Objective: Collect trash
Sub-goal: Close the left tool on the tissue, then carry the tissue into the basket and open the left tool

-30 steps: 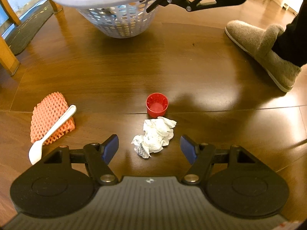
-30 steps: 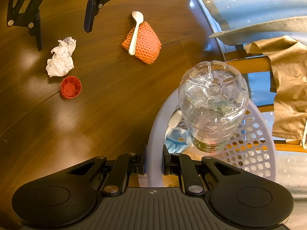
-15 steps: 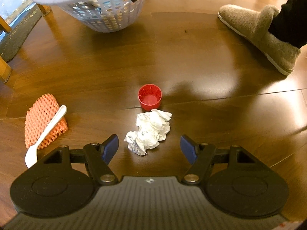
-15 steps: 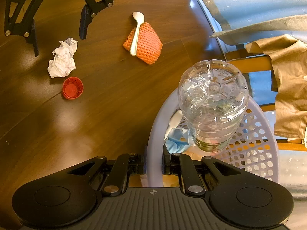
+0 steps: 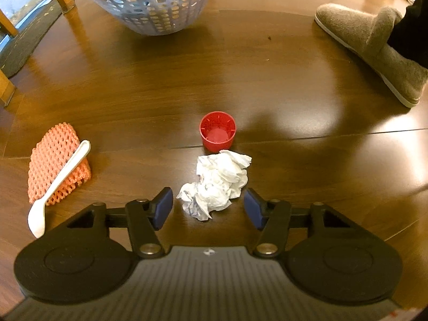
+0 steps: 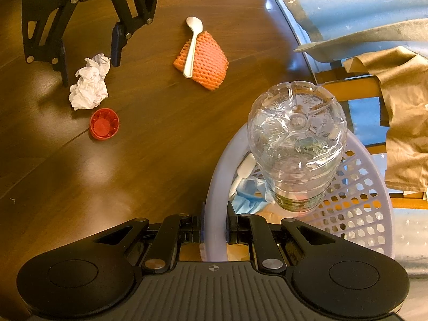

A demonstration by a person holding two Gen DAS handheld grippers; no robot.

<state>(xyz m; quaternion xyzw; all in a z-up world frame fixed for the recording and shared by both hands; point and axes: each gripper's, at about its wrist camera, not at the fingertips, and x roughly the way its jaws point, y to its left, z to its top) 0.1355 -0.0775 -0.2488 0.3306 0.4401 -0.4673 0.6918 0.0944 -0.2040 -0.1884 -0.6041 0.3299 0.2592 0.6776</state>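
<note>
A crumpled white tissue (image 5: 216,182) lies on the wooden floor between the blue pads of my left gripper (image 5: 208,204). Its jaws are closing, with a small gap still showing on each side of the tissue. In the right wrist view the tissue (image 6: 88,85) sits under the left gripper (image 6: 89,61). A red bottle cap (image 5: 218,131) lies open side up just beyond the tissue. My right gripper (image 6: 215,224) is shut on the rim of the pale laundry basket (image 6: 216,176), which holds a clear plastic bottle (image 6: 297,144).
An orange foam net (image 5: 56,165) with a white plastic spoon (image 5: 61,179) across it lies left of the tissue. A person's grey slipper (image 5: 374,50) stands at the far right. Wooden chair legs (image 5: 60,0) and a dark mat are at the far left, behind the basket (image 5: 149,8).
My left gripper has come closer to the floor and its fingers have narrowed, so the tissue now lies between the pads. The right gripper and basket have kept still.
</note>
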